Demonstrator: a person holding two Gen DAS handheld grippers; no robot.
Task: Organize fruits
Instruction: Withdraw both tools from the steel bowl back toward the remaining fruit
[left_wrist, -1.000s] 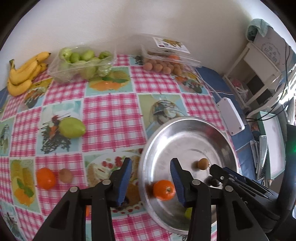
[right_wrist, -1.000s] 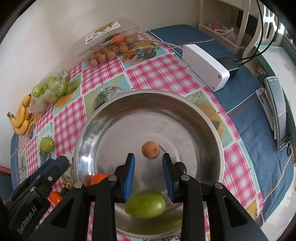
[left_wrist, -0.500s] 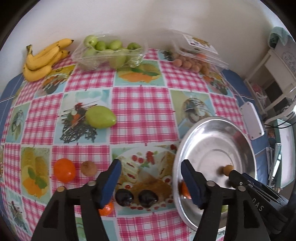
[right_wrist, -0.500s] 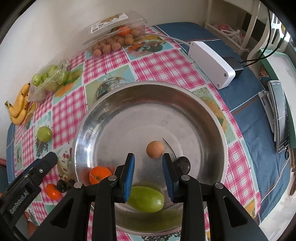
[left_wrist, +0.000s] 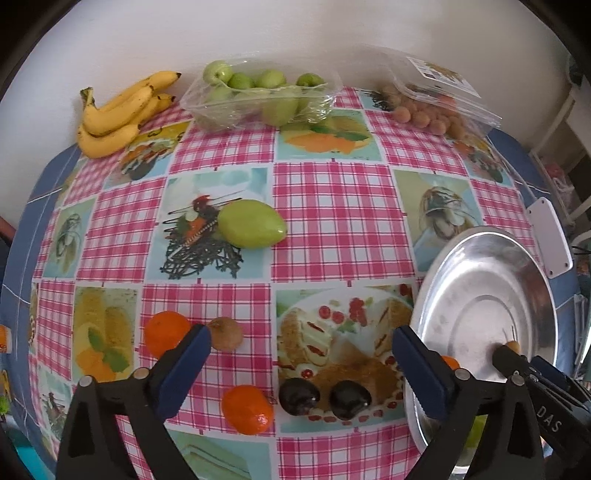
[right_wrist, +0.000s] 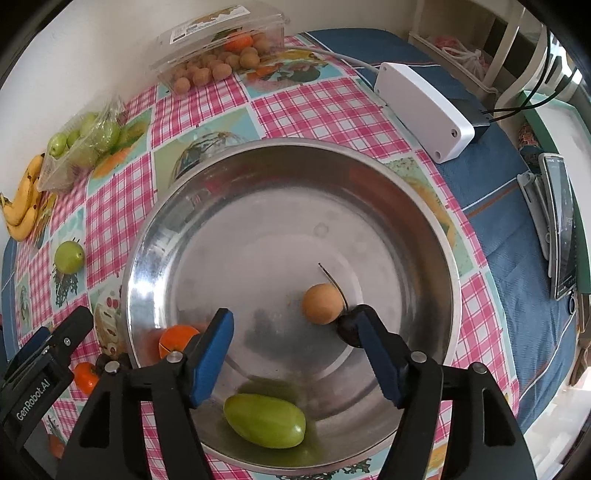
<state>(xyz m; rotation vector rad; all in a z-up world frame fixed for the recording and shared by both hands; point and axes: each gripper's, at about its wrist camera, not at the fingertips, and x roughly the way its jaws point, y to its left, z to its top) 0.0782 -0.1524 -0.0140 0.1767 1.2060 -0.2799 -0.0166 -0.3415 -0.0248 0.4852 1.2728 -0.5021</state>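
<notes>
A: 2 grippers up. Left gripper (left_wrist: 301, 363) first — jaws?

B: Spread wide and opening more, nothing btwn them. It hangs over the checked tablecloth (left_wrist: 332, 206), w/ 2 dark plums (left_wrist: 323, 397) side by side on the cloth btwn its fingers, and a tangerine (left_wrist: 247, 410) just left of the plums.

A: Other loose fruit on that side?

B: 1 more orange fruit (left_wrist: 164, 332) behind the left finger, a brown kiwi-like fruit (left_wrist: 225, 334) touching-close beside it. Farther up, 1 green mango (left_wrist: 251, 229) alone mid-table.

A: Right gripper (right_wrist: 295, 356)?

B: Jaws opening too, gap empty. Pads don't press on anything. It points down into the steel bowl (right_wrist: 369, 177).

A: What's in the bowl?

B: 4 things: a 2nd green mango (right_wrist: 266, 421) at the near wall, below the fingers and apart from them; a small tan round fruit (right_wrist: 321, 302) w/ a thin stem; a dark plum (right_wrist: 349, 330) just beside it, partly hidden by the right finger; an orange (right_wrist: 177, 338) at the left wall, partly behind the left finger.

A: Back of the table?

B: Bananas (left_wrist: 118, 114) at the far left by the wall, then a clear tray of green fruit (left_wrist: 258, 98), then a clear lidded box of small tan fruit (left_wrist: 432, 107). A white power box (right_wrist: 424, 110) sits right of the bowl, apart from it.
</notes>
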